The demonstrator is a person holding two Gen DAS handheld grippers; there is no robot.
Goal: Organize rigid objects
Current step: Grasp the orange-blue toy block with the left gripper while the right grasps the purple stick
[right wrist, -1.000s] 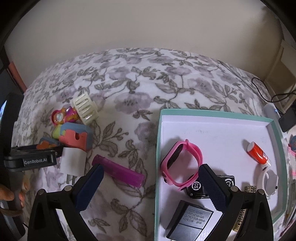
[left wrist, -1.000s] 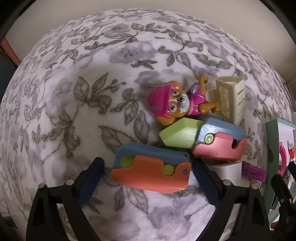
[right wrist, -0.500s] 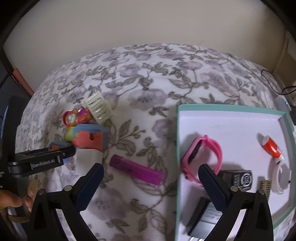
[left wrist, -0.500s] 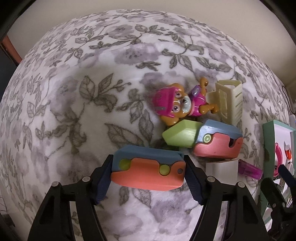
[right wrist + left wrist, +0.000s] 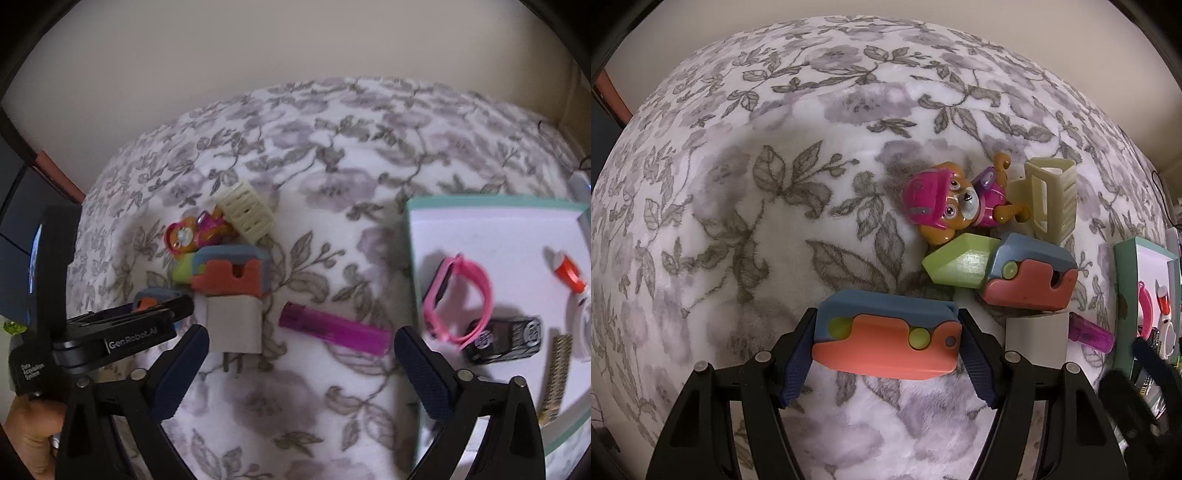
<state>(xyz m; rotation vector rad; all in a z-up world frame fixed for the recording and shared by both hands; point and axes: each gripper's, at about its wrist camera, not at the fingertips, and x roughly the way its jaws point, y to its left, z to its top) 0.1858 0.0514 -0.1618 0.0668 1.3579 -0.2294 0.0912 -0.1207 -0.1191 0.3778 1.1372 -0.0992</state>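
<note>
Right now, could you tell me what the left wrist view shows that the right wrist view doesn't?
Only the left wrist view shows the left gripper shut on the nearer folding toy. Only the right wrist view shows the right gripper open above the purple lighter, plus the black device in the tray. Both show the dog figure, hair claw, white charger and pink watch.

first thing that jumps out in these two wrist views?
The left gripper clamped end to end on a closed orange-and-blue folding toy, low in its view on the floral blanket. Just beyond it lies a pile: a pink-helmeted pup figure, a cream hair claw, a second folding toy. The right gripper hangs open over a purple lighter, beside a teal-rimmed tray.
</note>
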